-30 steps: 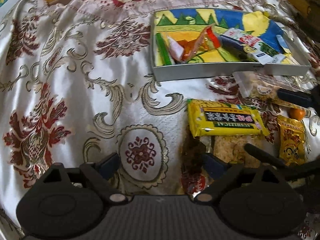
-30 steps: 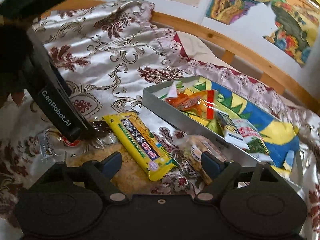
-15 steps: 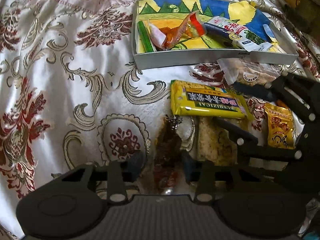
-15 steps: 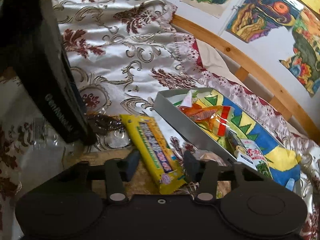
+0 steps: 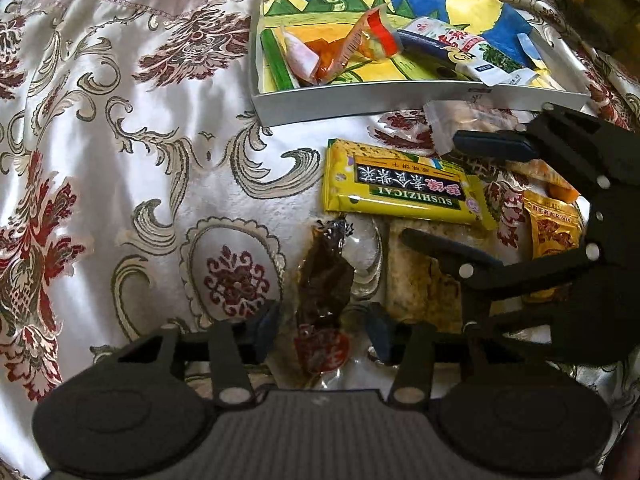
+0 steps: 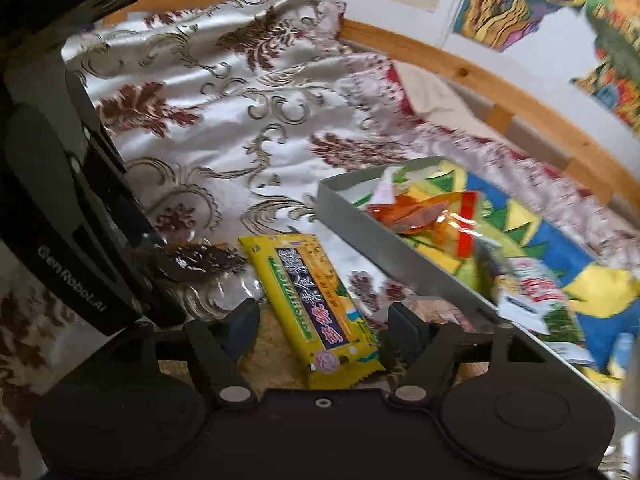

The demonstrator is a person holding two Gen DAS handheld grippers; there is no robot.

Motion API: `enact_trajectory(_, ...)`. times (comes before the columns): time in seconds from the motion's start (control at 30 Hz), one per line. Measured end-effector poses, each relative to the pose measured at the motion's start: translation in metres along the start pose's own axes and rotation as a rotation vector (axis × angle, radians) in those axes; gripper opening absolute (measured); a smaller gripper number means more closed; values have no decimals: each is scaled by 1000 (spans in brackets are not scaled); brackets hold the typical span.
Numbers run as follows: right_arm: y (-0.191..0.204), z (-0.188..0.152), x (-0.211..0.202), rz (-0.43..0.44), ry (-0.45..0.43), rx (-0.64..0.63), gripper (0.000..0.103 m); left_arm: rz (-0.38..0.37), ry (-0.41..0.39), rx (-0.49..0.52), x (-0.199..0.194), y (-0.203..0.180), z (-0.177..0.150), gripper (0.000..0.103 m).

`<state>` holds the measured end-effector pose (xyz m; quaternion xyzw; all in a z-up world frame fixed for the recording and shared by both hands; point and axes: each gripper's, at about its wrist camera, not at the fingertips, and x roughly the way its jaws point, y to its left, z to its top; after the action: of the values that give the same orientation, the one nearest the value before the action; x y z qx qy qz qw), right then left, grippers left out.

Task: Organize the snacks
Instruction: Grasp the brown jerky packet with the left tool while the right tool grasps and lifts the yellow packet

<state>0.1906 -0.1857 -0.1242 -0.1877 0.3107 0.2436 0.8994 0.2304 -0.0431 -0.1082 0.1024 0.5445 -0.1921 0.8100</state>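
A clear packet of dark brown snack (image 5: 322,292) lies on the patterned cloth between the pads of my left gripper (image 5: 322,326), which is part closed around it with small gaps. A yellow bar packet (image 5: 404,188) lies just beyond; in the right wrist view its near end (image 6: 320,312) sits between the open fingers of my right gripper (image 6: 322,326). The right gripper (image 5: 472,196) also shows in the left wrist view, straddling the yellow packet's right end. A grey tray (image 5: 400,102) with a painted floor holds several snack packets.
A flat pale cracker packet (image 5: 416,276), a clear bag of biscuits (image 5: 476,116) and a small orange packet (image 5: 554,232) lie near the yellow bar. A wooden bed rail (image 6: 500,96) and a wall with paintings stand behind the tray.
My left gripper has narrowed around the brown snack packet and moved closer over it. My right gripper has narrowed and come down over the yellow packet's end.
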Motion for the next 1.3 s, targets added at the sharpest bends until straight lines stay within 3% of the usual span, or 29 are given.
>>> enact_trajectory(0.2,-16,5,12,101,32,60,79,-12,14,-26,-2,4,1,48)
enact_trajectory(0.23,-19,6,13,114,35,80,77,-12,15,-34,-2,5,1,48)
enact_trajectory(0.27,-22,6,14,115,37,99,65,-11,20,-41,-3,6,1,47)
enact_trajectory(0.3,-24,7,14,133,42,123,59,-9,22,-44,-3,6,2,47)
enact_trajectory(0.43,-25,7,13,140,52,167,53,-2,27,-59,-5,5,3,44)
enact_trajectory(0.6,-15,7,6,74,58,164,50,-18,18,-129,-13,13,6,41)
enact_trajectory(0.8,10,2,-15,-4,87,68,50,-44,6,-121,-15,14,5,41)
enact_trajectory(1.03,37,-3,-43,-155,102,-82,49,-75,-96,-162,-40,17,8,41)
enact_trajectory(1.07,38,-3,-47,-171,97,-84,45,-82,-116,-173,-44,19,8,41)
enact_trajectory(1.13,36,-1,-56,-215,82,-65,18,-94,-146,-191,-48,21,9,41)
enact_trajectory(1.2,29,2,-66,-246,45,-36,14,-98,-178,-206,-52,22,10,41)
enact_trajectory(1.3,16,2,-65,-218,52,35,14,-102,-195,-216,-54,23,12,42)
